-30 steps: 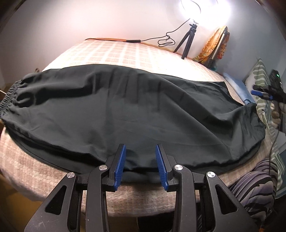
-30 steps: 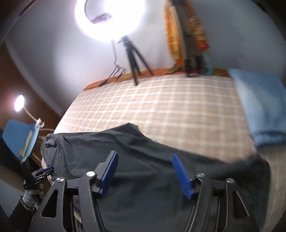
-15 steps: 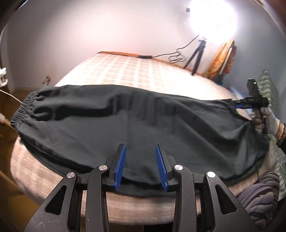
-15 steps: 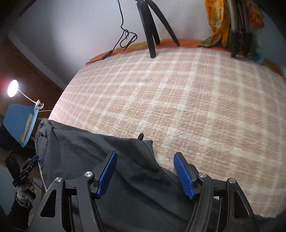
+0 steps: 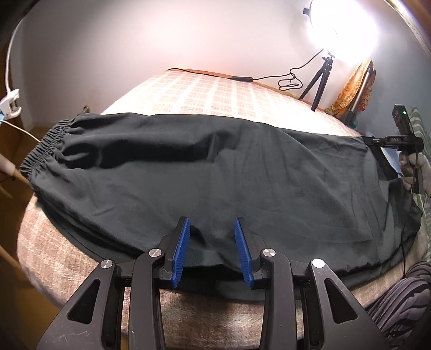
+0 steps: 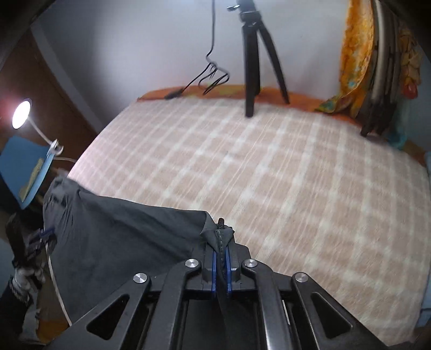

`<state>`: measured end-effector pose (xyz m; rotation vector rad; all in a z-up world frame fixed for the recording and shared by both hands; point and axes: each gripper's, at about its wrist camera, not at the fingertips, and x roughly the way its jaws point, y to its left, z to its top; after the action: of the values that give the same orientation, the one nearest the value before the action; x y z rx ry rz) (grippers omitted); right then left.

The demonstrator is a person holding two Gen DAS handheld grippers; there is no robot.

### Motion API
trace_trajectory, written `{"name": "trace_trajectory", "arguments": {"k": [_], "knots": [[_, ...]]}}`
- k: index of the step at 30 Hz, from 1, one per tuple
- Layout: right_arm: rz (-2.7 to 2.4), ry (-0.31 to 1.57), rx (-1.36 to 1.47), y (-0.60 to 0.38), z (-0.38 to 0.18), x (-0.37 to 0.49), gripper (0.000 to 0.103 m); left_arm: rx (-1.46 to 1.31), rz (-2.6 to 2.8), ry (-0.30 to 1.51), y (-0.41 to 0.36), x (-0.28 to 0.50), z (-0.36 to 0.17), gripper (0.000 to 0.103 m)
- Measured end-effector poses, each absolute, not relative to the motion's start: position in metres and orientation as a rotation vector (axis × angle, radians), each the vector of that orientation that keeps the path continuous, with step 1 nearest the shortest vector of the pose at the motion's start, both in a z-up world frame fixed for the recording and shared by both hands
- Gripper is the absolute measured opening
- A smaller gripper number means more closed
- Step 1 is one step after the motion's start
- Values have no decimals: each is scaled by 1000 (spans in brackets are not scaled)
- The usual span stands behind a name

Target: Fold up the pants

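Observation:
Black pants (image 5: 215,161) lie spread lengthwise across the checked bed (image 5: 215,88), their gathered elastic end (image 5: 43,150) at the left. My left gripper (image 5: 211,223) hovers open over the near edge of the pants, pads apart with nothing pinched. In the right wrist view my right gripper (image 6: 221,242) is shut on the far corner of the pants (image 6: 121,237), where a bunch of fabric and a black cord tip (image 6: 221,223) stick out above the pads. The left wrist view shows that right gripper (image 5: 369,139) in a gloved hand (image 5: 412,172) at the pants' right end.
A tripod (image 6: 250,67) with a ring light (image 5: 347,24) and a loose cable (image 5: 289,80) stands at the bed's far side. Orange cloth (image 6: 353,53) hangs beside it. A clip lamp (image 6: 21,113) and a blue chair (image 6: 24,167) stand off the left end. Striped fabric (image 5: 398,304) lies near right.
My right gripper dropped onto the far corner of the pants and went from wide open to shut on it. The left gripper drifted a little along the near edge, still open.

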<state>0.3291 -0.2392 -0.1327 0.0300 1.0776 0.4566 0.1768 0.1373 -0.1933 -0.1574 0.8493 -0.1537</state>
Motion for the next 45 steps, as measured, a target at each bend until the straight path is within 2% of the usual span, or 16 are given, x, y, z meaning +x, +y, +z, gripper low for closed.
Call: {"name": "trace_trajectory", "arguments": {"k": [8,12,15,16,17,20,25,36,45], "knots": [[357,1111,-34,-232,-158,342,2,-174,-137,847,147,170,-193,33],[329,1117,-1,-236,-164,340,3,-293,-52,838,182,162,-193,33],[326,1117,46,-240,-159,335,17,-385,-3,801,210,148,-187,34],[333,1104,67,-243,-154,331,31,-402,6,789,217,144,-185,40],[337,1091,74,-245,-152,330,40,-425,16,774,225,139,-183,47],[327,1041,59,-246,-136,313,44,-517,33,741,247,126,-181,47],[337,990,80,-242,-116,277,55,-679,26,727,273,123,-187,48],[384,932,136,-227,-83,213,60,-972,68,690,317,143,-219,50],[355,925,146,-224,-70,206,60,-975,51,639,325,161,-223,50]]}}
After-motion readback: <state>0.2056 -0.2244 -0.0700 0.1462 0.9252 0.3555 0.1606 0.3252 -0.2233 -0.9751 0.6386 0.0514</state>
